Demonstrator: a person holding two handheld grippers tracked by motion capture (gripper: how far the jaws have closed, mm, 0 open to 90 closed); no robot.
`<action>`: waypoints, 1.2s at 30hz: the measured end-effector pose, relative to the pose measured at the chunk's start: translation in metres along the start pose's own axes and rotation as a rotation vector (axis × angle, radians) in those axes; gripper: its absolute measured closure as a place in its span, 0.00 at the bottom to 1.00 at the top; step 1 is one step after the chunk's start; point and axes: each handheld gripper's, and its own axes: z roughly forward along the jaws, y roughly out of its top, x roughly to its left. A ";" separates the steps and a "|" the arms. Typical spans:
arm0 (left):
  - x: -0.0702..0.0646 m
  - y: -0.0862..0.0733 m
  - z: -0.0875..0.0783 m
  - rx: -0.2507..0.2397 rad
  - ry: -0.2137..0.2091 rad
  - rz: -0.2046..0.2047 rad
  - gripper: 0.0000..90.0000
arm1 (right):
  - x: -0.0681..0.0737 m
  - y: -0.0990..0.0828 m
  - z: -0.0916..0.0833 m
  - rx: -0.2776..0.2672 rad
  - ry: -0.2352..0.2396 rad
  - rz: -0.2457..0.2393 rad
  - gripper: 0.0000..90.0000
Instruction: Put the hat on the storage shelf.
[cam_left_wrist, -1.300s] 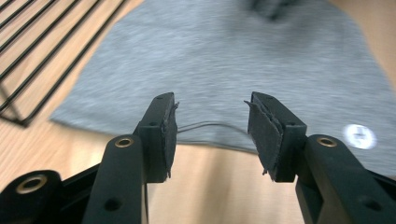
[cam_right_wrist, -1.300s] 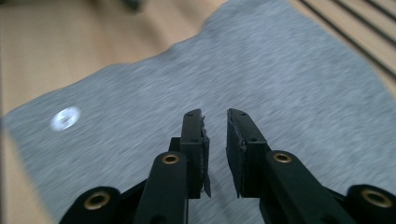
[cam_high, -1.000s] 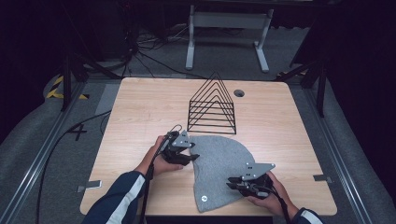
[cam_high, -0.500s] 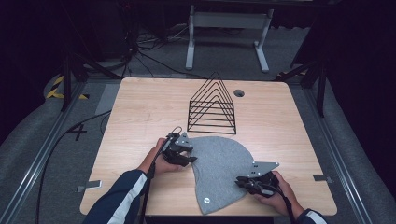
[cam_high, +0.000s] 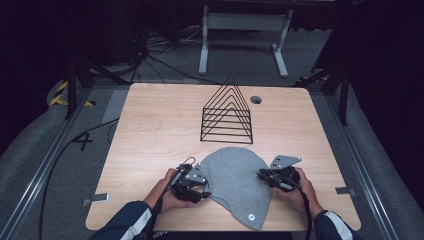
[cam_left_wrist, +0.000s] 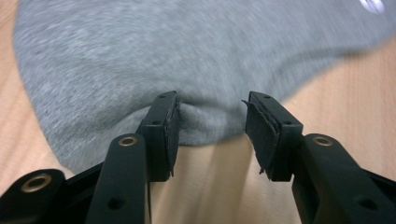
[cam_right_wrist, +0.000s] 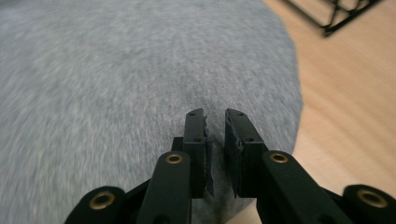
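Note:
A grey knitted cloth (cam_high: 232, 180) shaped like a cap lies flat at the near middle of the wooden table (cam_high: 150, 130), with a small white tag (cam_high: 250, 217) near its lower tip. My left gripper (cam_high: 205, 189) sits at its left edge. In the left gripper view the jaws (cam_left_wrist: 212, 109) stand apart, with the cloth's (cam_left_wrist: 187, 56) hem just between their tips and not pinched. My right gripper (cam_high: 261, 175) is at the right edge. In the right gripper view its jaws (cam_right_wrist: 215, 116) are nearly together over the cloth (cam_right_wrist: 116, 84), nipping a small pucker of fabric.
A black wire rack (cam_high: 226, 117) of triangular frames stands behind the cloth at mid-table, and its corner shows in the right gripper view (cam_right_wrist: 336, 14). A round cable hole (cam_high: 256, 99) lies at the table's far edge. Bare wood spreads to the left.
The left gripper has come nearer the person along the cloth's left edge. The right gripper has moved farther away and to the right. The cloth's lower tip has swung to the right.

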 end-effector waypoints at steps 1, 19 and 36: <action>-0.008 0.001 0.001 0.008 -0.009 0.000 0.61 | -0.008 0.003 0.005 -0.007 -0.021 0.029 0.88; 0.036 0.019 -0.018 -0.076 0.149 -0.100 0.30 | -0.030 0.005 -0.010 -0.026 -0.040 0.209 0.42; 0.082 0.032 0.029 -0.010 0.173 -0.181 0.18 | -0.026 0.003 0.008 0.051 -0.039 0.217 0.32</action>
